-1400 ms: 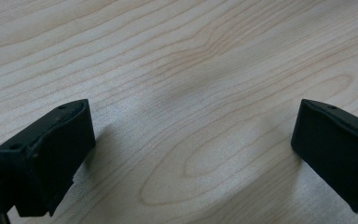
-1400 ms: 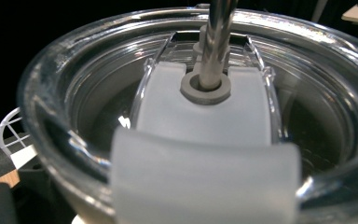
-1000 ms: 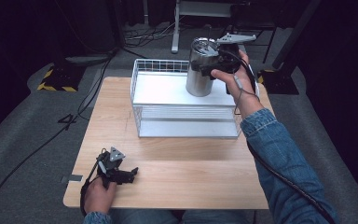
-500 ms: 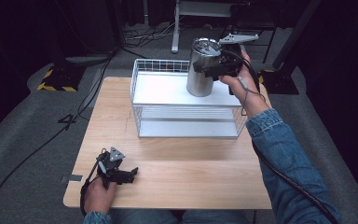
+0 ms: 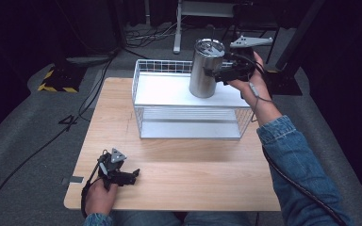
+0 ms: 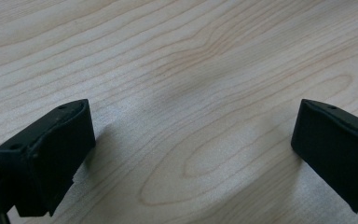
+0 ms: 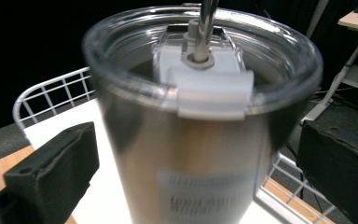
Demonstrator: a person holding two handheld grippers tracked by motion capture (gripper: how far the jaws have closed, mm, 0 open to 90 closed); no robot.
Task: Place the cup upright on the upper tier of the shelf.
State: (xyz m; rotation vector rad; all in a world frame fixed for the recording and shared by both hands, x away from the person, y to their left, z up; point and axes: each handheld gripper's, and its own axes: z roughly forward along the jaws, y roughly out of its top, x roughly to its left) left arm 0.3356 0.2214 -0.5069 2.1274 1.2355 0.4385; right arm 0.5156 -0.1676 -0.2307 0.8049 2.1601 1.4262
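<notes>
One steel tumbler (image 5: 206,68) stands upright on the white top of the wire rack (image 5: 188,109), toward 1 o'clock on the surface (image 5: 184,165). Your right gripper view adds its clear lid (image 7: 200,56), metal straw (image 7: 206,23) and blurred label. Your right tongs (image 5: 215,72) straddle its side, spread wide, wrist reaching from 3 o'clock. Your left tongs (image 5: 134,175) rest at 7 o'clock, gaping over bare wood.

1 steel tumbler (image 5: 206,68) stands in 1 white wire basket (image 5: 169,66); 2 grippers are in view, 1 beside the tumbler.
</notes>
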